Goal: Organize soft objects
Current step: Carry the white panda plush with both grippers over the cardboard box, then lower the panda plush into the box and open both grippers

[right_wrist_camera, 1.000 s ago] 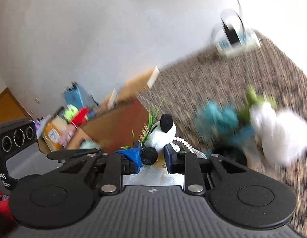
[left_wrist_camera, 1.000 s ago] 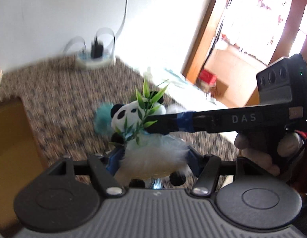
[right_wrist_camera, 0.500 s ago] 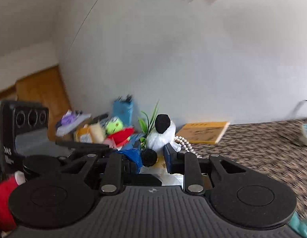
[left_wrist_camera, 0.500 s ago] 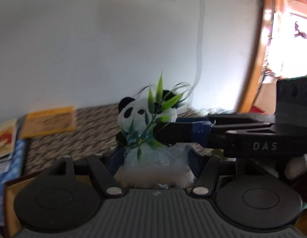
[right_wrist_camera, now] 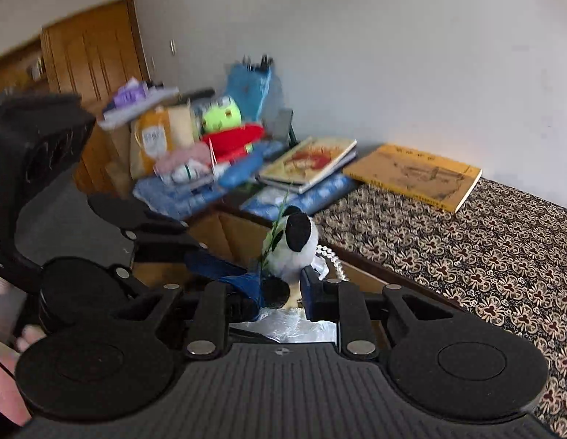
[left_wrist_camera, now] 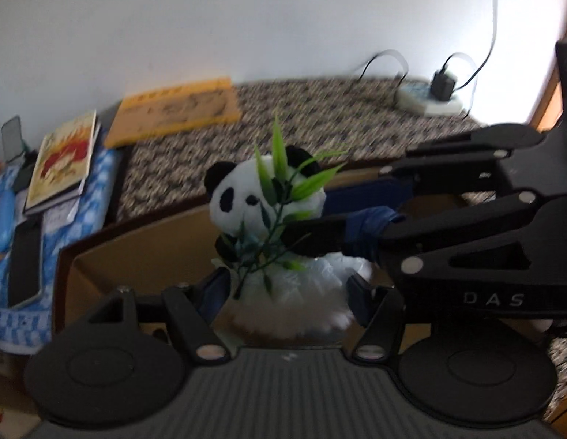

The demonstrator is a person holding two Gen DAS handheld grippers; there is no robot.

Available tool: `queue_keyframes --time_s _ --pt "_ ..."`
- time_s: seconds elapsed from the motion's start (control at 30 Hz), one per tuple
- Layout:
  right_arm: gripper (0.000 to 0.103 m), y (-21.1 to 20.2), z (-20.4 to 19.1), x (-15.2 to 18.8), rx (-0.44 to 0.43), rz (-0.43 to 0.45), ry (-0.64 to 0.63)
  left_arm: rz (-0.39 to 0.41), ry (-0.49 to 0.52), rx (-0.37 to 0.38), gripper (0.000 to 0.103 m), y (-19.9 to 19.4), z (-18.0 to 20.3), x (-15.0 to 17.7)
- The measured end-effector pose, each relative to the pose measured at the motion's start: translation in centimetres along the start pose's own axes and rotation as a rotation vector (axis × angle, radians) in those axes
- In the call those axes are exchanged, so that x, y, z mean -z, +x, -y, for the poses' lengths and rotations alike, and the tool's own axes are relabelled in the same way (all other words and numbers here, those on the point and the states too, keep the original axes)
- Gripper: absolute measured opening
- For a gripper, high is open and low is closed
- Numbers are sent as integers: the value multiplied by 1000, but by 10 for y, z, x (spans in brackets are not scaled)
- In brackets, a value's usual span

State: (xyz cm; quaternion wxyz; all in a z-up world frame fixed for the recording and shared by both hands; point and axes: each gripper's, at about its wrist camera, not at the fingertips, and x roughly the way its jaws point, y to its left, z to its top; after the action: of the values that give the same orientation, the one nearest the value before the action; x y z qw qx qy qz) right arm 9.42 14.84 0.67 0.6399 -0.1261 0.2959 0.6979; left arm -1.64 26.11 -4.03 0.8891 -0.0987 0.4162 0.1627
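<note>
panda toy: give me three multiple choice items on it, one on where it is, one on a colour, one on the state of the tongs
1. Where is the panda toy?
A. held up over the open cardboard box
B. lying flat on the patterned cover
C. on top of the stack of books

2. What colour is the leafy sprig in front of its face?
A. red
B. green
C. yellow

3. How do the left tongs stand?
A. wide open, nothing between them
B. out of sight
C. closed on the toy's white fluffy base

Answers:
1 A, the left wrist view shows the toy raised with the brown box walls behind and below it.
2 B, the leaves are bright green against the white head.
3 C, both fingers press into the fluff; the right tongs pinch the toy from the side.
</note>
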Motion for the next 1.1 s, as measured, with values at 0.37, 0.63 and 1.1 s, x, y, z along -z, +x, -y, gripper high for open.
queue_keyframes --time_s 0.37,0.63,1.1 --pt "3 36 -3 5 89 -171 -7 -57 -59 -8 65 -4 -22 22" --pt "3 8 12 3 102 -168 222 -12 -122 0 65 -6 -33 21" --pt "3 57 8 29 257 -402 295 16 -104 -42 64 -9 -27 23"
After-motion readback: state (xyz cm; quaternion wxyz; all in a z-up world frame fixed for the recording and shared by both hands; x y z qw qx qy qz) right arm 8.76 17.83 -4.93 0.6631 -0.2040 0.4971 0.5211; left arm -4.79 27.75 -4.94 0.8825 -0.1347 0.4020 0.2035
